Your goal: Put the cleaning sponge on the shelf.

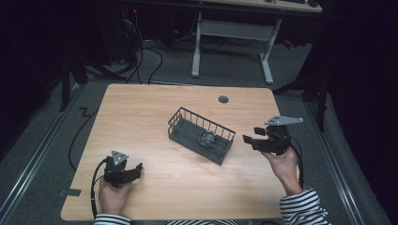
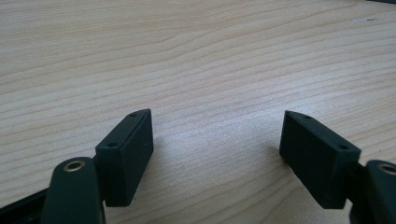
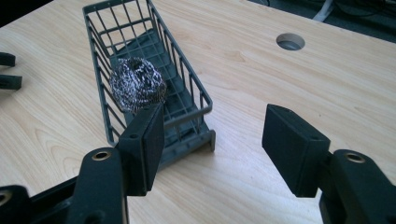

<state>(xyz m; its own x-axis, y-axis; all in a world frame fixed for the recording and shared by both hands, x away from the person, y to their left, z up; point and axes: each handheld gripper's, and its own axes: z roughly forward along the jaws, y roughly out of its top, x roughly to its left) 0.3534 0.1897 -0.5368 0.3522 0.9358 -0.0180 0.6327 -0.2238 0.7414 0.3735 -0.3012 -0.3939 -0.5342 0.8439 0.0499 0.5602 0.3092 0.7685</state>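
Observation:
A dark grey wire basket [image 1: 190,118] lies at an angle in the middle of the wooden table [image 1: 136,117]. A ball of steel wool [image 1: 206,138] sits inside it toward its right end. My right gripper [image 1: 248,140] hovers just to the right of the basket, pointing at it, open and holding nothing. In the right gripper view its jaws [image 3: 212,140] stand apart over bare wood, with the steel wool [image 3: 137,86] and the basket's near end [image 3: 187,79] just beyond the left jaw. My left gripper [image 1: 137,169] rests near the front left of the table, open and holding nothing [image 2: 217,149].
A round cable hole [image 1: 223,99] sits in the table near its far edge, behind the basket. The tips of the left gripper [image 3: 9,70] show at the left edge of the right gripper view. Beyond the table stand a white desk frame [image 1: 232,33] and floor cables.

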